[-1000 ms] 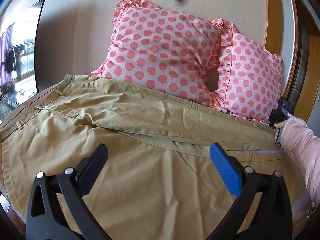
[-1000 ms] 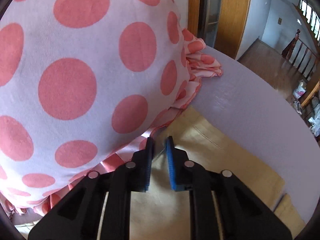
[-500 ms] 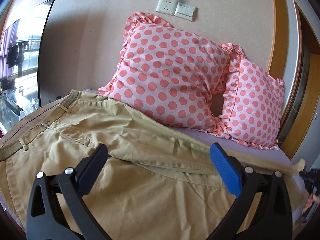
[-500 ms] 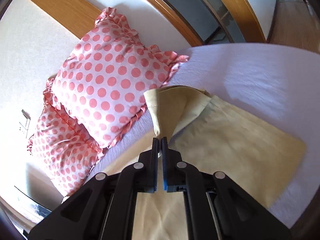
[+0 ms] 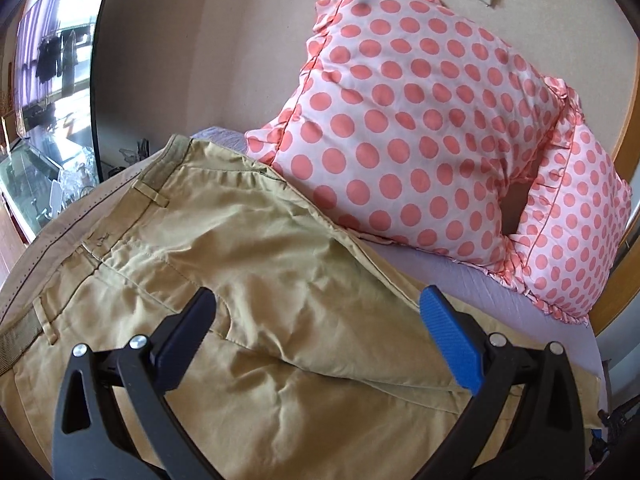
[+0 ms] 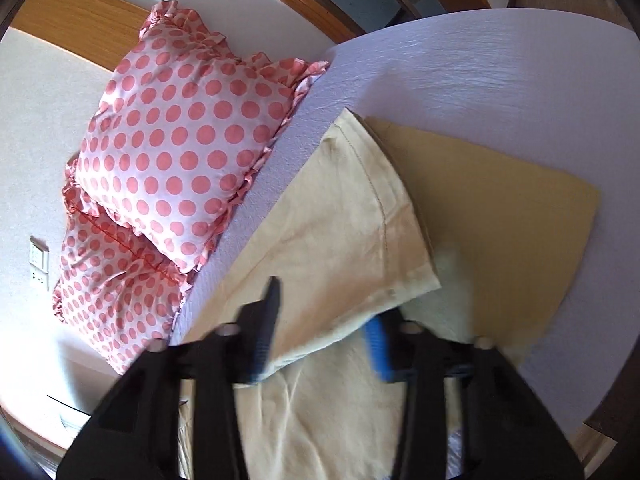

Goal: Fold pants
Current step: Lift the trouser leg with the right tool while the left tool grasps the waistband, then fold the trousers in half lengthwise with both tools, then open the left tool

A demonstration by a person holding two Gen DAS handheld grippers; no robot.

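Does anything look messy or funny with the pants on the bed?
Yes. One leg end of the khaki cotton pants is flopped back crookedly over the other leg, not lined up. The seat is wrinkled too. Both claws are open, holding nothing.

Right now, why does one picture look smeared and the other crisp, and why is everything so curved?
Right wrist view: the right gripper is motion-blurred, its fingers smeared, and the pale pant leg looks washed out by bright light. Left wrist view: sharp, the left gripper and pants crisp. Both views: the fisheye lens bends straight edges and darkens the corners.
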